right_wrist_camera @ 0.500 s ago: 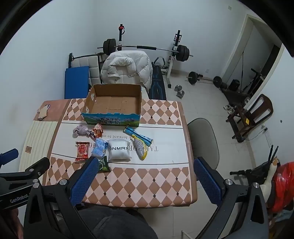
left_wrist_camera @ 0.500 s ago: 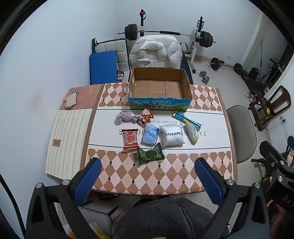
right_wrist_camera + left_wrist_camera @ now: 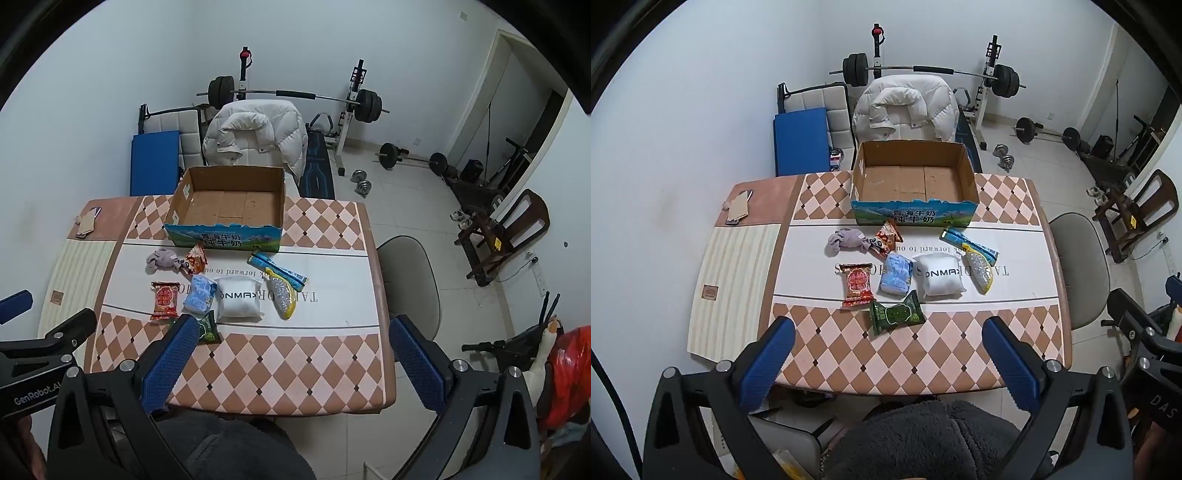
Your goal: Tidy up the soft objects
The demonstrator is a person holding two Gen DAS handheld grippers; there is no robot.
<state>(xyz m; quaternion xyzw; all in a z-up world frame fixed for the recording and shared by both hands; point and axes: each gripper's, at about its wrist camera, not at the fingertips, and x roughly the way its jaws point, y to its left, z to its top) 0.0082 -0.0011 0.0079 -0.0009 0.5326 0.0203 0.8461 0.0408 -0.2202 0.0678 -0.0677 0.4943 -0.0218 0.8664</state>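
An empty cardboard box [image 3: 914,179] stands at the table's far side, also in the right wrist view [image 3: 227,201]. Before it lie several soft items: a grey cloth [image 3: 844,240], an orange snack bag [image 3: 886,238], a red packet [image 3: 857,284], a light blue pack [image 3: 895,275], a white pillow pack [image 3: 940,275], a green packet [image 3: 895,315], a glittery yellow pouch [image 3: 980,271] and a blue tube [image 3: 967,245]. My left gripper [image 3: 890,363] is open, high above the near table edge. My right gripper [image 3: 295,363] is open, likewise high and empty.
The checkered table [image 3: 923,354] has a striped mat [image 3: 735,284] hanging at its left. A chair with a white jacket [image 3: 905,107] stands behind the box, a grey chair [image 3: 1078,266] to the right. Gym weights fill the back of the room.
Both views have barely shifted; the items on the table lie as before and both grippers stay open.
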